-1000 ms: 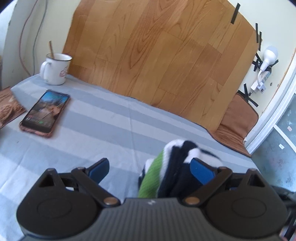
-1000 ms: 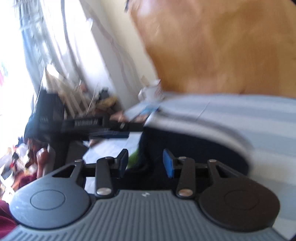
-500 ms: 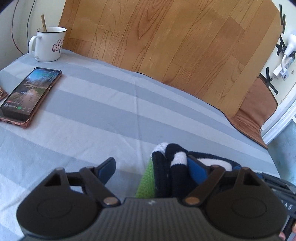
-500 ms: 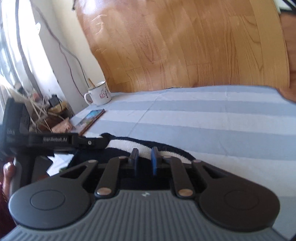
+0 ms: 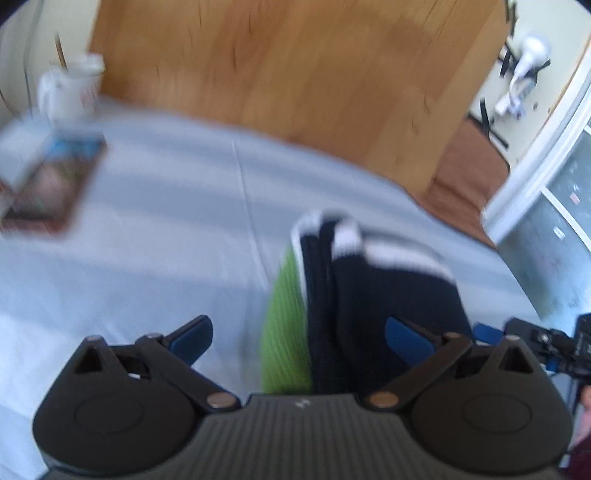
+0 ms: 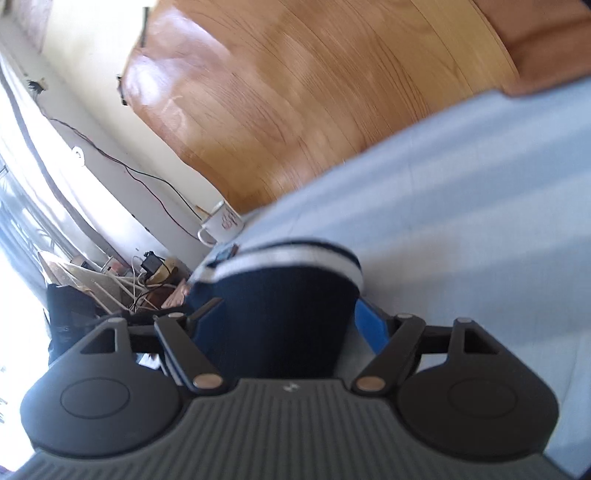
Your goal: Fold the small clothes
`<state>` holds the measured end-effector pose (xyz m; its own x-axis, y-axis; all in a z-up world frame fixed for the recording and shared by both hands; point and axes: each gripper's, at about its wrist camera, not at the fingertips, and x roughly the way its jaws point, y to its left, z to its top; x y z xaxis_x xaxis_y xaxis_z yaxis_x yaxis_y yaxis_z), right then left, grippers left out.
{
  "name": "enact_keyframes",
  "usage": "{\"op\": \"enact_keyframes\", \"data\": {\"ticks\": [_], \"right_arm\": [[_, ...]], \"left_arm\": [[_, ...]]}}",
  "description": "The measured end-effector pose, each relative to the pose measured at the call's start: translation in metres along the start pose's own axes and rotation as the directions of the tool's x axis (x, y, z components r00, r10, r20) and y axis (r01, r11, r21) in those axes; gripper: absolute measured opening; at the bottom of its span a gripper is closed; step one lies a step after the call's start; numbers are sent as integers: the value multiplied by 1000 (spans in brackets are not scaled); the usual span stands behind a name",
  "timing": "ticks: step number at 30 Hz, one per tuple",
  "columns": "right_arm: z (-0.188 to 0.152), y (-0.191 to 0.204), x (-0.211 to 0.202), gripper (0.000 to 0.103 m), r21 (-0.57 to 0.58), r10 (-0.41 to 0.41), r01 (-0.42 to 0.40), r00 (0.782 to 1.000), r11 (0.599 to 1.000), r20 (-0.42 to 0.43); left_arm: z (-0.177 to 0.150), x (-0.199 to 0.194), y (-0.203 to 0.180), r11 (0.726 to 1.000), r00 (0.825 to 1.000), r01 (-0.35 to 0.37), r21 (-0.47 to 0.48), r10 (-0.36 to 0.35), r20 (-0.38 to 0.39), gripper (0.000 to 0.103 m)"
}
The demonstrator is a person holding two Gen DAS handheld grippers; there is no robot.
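1 folded garment (image 5: 391,291), 1 mug (image 5: 70,86), 1 phone (image 5: 51,184), 1 striped cloth (image 5: 147,236), 2 grippers (image 5: 295,332)

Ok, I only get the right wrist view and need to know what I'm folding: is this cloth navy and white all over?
Observer: No. In the left wrist view the garment has a bright green ribbed part on its left side.
Operator: What are the left tongs doing?
Observer: The left tongs are opening, with the garment between them; their left pad stands clear of the cloth.
Operator: Anything off to the right that I can't see?
Observer: A white lamp is fixed to the wall with black tape.
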<state>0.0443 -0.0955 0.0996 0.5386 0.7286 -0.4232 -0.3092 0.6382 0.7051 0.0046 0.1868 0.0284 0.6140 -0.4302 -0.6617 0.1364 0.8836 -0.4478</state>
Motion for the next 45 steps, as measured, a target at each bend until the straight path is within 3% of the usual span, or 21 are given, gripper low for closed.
{"op": "enact_keyframes", "data": {"ticks": [2,5,9,13,14,16,22,26,30,33,38,42,45], "right_arm": [[-3,0,9,79,12,25,-25,999,1000,-38],[-7,-2,31,78,23,42,-40,992,999,-119],[-11,4,47,60,3,52,-52,991,999,-126],[1,8,40,45,-37,95,-98,992,994,-79],[7,10,37,44,-71,99,-103,993,992,-57],[26,12,33,43,-144,90,-88,996,986,8],[114,-23,45,43,-190,96,-65,983,980,158],[169,-66,74,43,-143,67,-42,982,989,179],[193,-103,103,43,-107,-27,44,987,993,157],[195,-121,121,45,-84,-108,118,988,990,114],[190,-121,116,59,-86,-158,170,979,982,129],[177,-110,97,64,-105,-244,266,951,958,191],[156,-99,74,65,-113,-288,318,932,941,220]], "left_arm": [[-7,9,5,998,998,54,-42,-55,-34,103],[-15,8,3,997,998,67,-46,-67,-2,103],[-29,9,-8,993,993,109,-34,-108,35,102],[-28,19,-38,998,997,24,53,-28,71,101],[-20,22,-41,998,996,43,48,-46,70,101],[5,29,-47,996,993,84,39,-86,75,86],[105,85,-86,991,987,62,123,-79,142,84],[157,142,-97,989,988,29,142,-50,146,83],[181,202,-93,993,996,-2,122,-9,87,80],[182,231,-90,992,997,-49,118,41,67,81],[168,231,-97,983,988,-116,140,100,115,87],[145,191,-105,969,967,-203,139,176,184,88],[115,164,-111,956,950,-254,148,218,225,94]]}}
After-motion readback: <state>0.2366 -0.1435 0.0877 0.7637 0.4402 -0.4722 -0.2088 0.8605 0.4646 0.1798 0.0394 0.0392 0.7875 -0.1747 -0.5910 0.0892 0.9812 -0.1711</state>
